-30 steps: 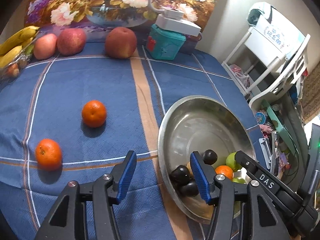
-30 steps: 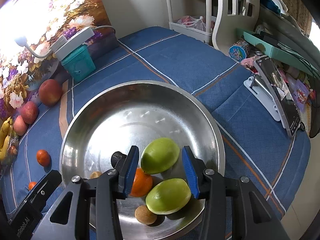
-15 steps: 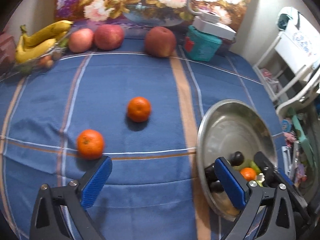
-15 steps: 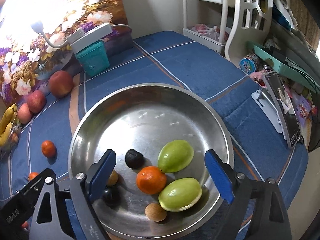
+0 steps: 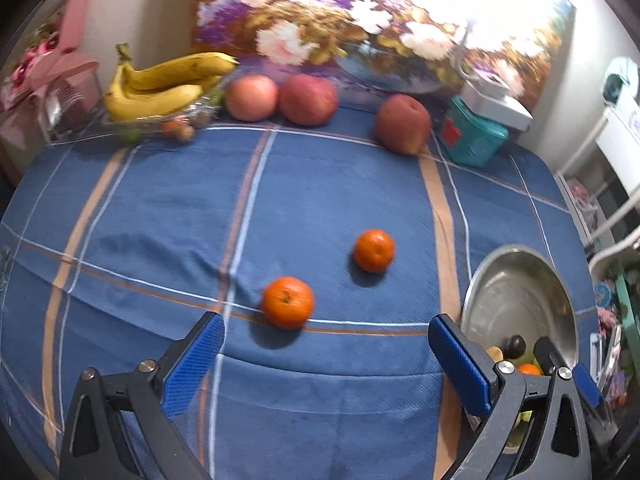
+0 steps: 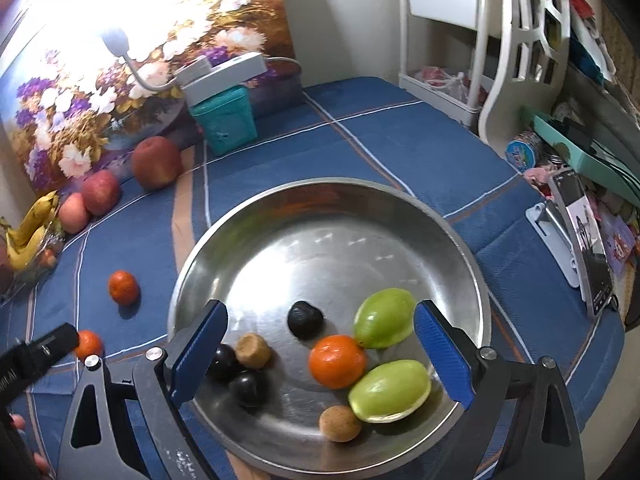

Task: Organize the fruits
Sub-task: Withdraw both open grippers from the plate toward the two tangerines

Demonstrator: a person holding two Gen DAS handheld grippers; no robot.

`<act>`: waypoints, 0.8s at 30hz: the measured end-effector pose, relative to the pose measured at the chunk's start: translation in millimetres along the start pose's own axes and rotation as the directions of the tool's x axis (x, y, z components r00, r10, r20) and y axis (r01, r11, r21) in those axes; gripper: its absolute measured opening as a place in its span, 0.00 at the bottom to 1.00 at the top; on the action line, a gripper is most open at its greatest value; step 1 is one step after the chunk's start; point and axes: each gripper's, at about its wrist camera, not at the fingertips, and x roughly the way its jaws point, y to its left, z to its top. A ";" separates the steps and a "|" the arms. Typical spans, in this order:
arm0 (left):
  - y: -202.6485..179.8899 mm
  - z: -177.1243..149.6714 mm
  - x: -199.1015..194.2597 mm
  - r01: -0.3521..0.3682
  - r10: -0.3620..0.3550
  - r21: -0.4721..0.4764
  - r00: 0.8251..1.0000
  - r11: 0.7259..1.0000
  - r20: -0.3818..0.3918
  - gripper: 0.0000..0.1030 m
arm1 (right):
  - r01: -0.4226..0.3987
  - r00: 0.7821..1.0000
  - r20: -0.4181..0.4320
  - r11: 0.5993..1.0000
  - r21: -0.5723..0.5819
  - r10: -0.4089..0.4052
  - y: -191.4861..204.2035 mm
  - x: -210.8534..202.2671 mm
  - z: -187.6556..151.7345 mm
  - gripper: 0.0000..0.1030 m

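My left gripper (image 5: 326, 364) is open and empty above the blue cloth. A mandarin (image 5: 287, 302) lies just ahead of it, a second mandarin (image 5: 374, 250) farther on. My right gripper (image 6: 320, 356) is open and empty over the steel bowl (image 6: 400, 216). In the bowl lie a mandarin (image 6: 337, 361), two green fruits (image 6: 385, 323) (image 6: 390, 391), dark plums (image 6: 305, 319) and small brown fruits (image 6: 253, 351). The bowl also shows in the left wrist view (image 5: 520, 280). Both loose mandarins show left of the bowl (image 6: 124, 287) (image 6: 89, 344).
Bananas (image 5: 160, 84) and three apples (image 5: 308, 98) line the back edge by a floral painting. A teal box (image 5: 474, 136) with a lamp stands at back right. A phone on a stand (image 6: 584, 240) and a white rack (image 6: 448, 40) are right of the bowl.
Both grippers opened wide. The left gripper swung left, away from the bowl toward the loose mandarins. The right gripper let go inside the bowl and drew back a little.
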 end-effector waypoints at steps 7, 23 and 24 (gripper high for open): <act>20.9 7.7 -9.6 -0.028 0.029 -0.041 0.999 0.999 0.030 1.00 | -0.026 1.000 0.004 0.998 -0.065 0.026 21.3 -4.6 -4.1 0.92; 114.3 18.6 1.9 -0.085 0.085 -0.276 0.996 0.958 -0.013 1.00 | -0.254 0.965 -0.101 0.955 -0.153 0.241 105.8 -15.6 -17.1 0.92; 117.5 18.2 3.7 -0.080 0.078 -0.286 0.997 0.955 -0.019 1.00 | -0.259 0.964 -0.105 0.954 -0.153 0.245 109.9 -15.8 -17.5 0.92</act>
